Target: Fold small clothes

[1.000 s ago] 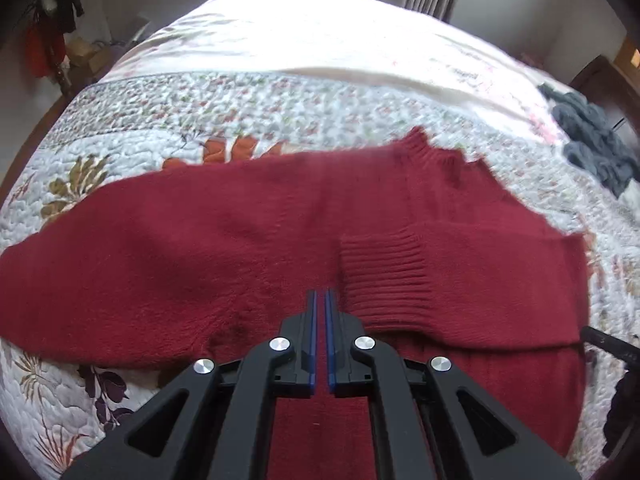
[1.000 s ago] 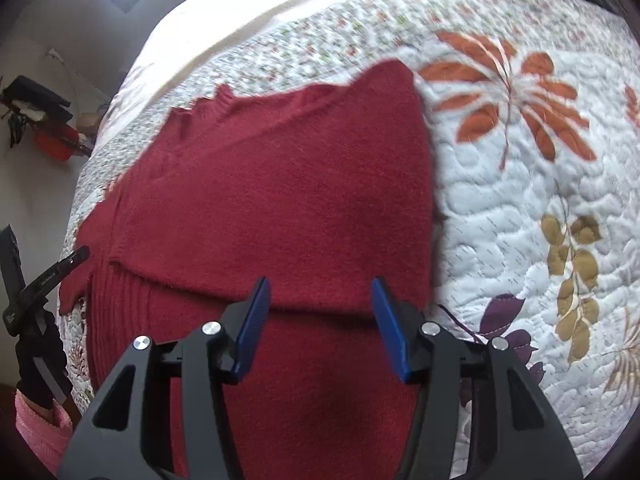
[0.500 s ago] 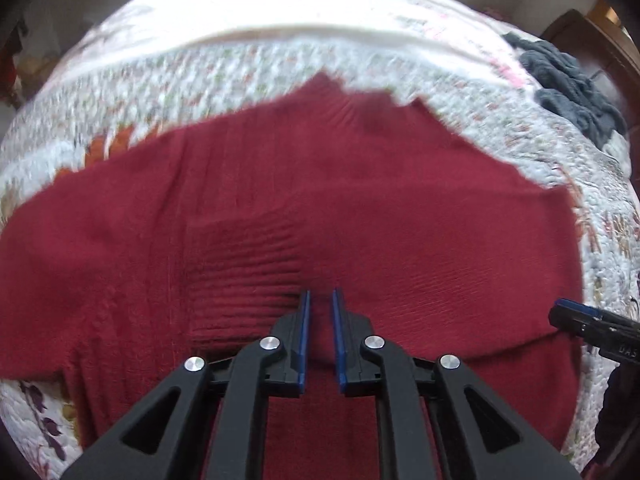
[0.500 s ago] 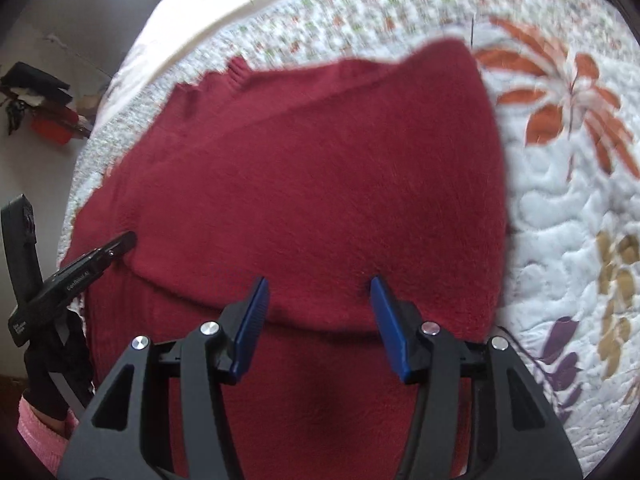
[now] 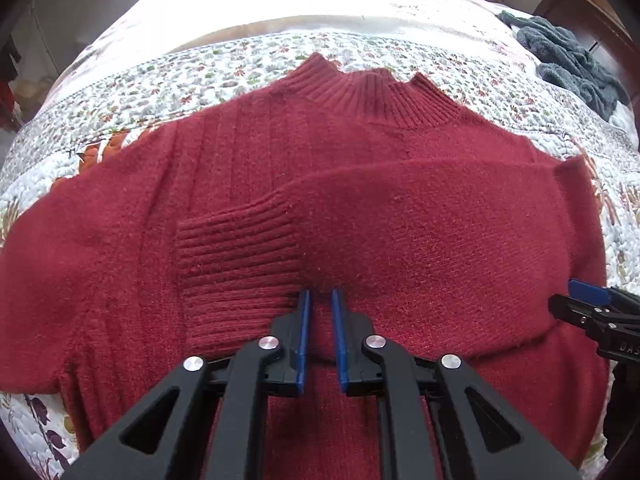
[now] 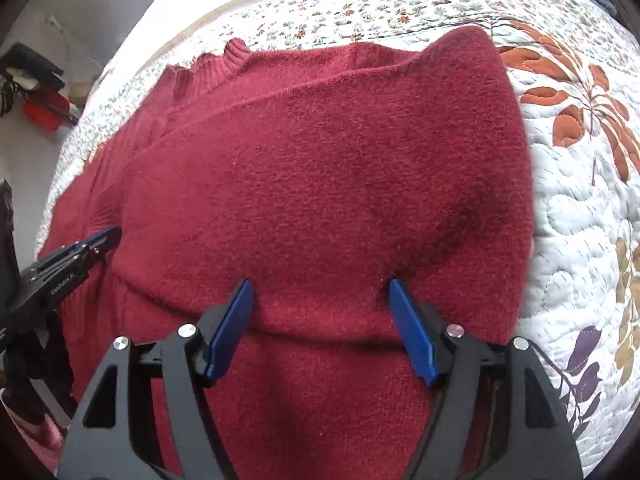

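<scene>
A floral quilt (image 5: 248,64) covers the bed, with a grey-blue garment heap (image 5: 568,64) at its far right corner

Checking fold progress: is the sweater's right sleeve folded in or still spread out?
Folded in: the sleeve lies across the red sweater, its ribbed cuff on the chest.

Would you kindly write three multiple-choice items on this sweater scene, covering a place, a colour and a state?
1. Where does the grey garment lie?
A. on the quilt's far right
B. under the sweater
C. in the left claw

2. What colour is the sweater?
A. blue
B. dark red
C. white

3. How does the right claw stand?
A. shut on the collar
B. open over the sweater
C. out of view

Key: 1 A, it lies bunched far right; 2 B, knit is dark red; 3 B, blue pads spread wide.
</scene>
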`<state>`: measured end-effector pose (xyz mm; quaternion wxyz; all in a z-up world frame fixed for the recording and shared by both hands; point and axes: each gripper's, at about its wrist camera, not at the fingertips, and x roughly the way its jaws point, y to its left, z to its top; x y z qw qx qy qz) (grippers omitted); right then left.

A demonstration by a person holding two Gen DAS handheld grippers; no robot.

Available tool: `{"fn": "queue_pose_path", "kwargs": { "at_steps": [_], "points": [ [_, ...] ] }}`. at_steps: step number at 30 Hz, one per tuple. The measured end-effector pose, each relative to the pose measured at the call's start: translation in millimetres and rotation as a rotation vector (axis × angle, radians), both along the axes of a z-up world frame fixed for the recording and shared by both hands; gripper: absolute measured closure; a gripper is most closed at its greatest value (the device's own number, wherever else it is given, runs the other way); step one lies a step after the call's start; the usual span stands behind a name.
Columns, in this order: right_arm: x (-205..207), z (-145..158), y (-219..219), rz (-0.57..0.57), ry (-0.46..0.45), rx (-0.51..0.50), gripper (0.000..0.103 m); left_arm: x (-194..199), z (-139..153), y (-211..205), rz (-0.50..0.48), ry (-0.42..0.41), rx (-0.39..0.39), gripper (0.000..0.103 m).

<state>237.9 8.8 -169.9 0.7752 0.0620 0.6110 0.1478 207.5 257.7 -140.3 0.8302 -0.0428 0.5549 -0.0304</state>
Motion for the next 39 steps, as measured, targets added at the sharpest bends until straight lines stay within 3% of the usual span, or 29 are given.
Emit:
{"fn": "queue_pose_path", "kwargs": {
  "at_steps": [2,5,9,22,26,33,39],
  "points": [
    [-6.7,13.2,-2.6,0.002,-0.014,-0.001,0.036,-1.7,9.2,7.3,0.025,-0.001,-0.036,0.087],
    [-24.8,33.6,0.1,0.020,-0.046,0.015,0.036,-20.2,30.8,22.1,0.061,-0.053,-0.056,0.058],
    [-49.4,42.9,12.7,0.054,-0.047,0.023,0.036,-54.1,45.5,60.4,0.117,-0.080,-0.068,0.048],
    [-82.0,29.6,85.2,0.161,-0.006,0.033,0.035,-156.8,28.3,255.2,0.514,-0.030,-0.042,0.044],
    [-84.6,24.8,94.3,0.181,-0.005,0.009,0.035,-177.0,19.3,312.3,0.653,-0.039,-0.105,0.044],
    [-83.5,15.3,92.0,0.178,0.006,-0.002,0.035,-201.9,-0.6,390.3,0.869,-0.109,-0.326,0.046],
    [-83.7,7.6,94.9,0.178,0.007,-0.014,0.035,-199.0,-9.6,424.4,0.935,-0.167,-0.387,0.046]
  ]
}}
